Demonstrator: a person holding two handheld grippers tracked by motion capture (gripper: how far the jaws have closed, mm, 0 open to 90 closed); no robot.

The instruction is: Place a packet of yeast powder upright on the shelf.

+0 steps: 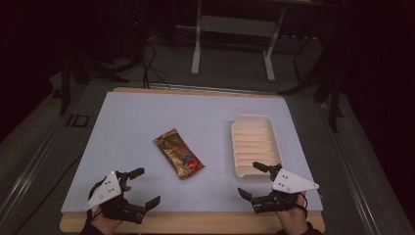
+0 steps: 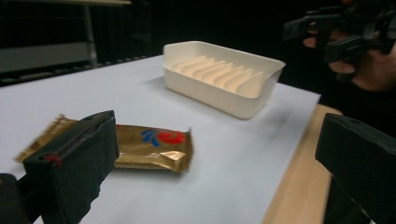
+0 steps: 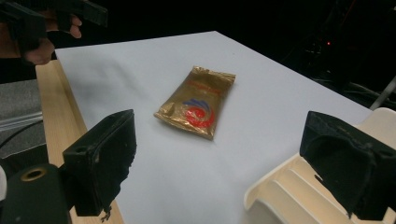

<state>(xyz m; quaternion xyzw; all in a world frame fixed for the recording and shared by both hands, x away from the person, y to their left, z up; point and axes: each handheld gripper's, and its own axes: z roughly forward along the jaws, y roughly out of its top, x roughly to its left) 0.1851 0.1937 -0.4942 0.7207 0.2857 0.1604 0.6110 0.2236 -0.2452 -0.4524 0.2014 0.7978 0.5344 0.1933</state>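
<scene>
Gold packet [image 1: 178,153] with red-blue logo, cream ribbed tray [image 1: 254,145], pale blue table [image 1: 137,127]

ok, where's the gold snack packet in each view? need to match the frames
High view: gold snack packet lies mid-table on the white mat, left of the white ridged tray.
Left gripper view: lower left, partly behind the near jaw, tray beyond it.
Right gripper view: centre, flat on the mat, tray corner at lower right.
Shared landmark: the white ridged tray.
</scene>
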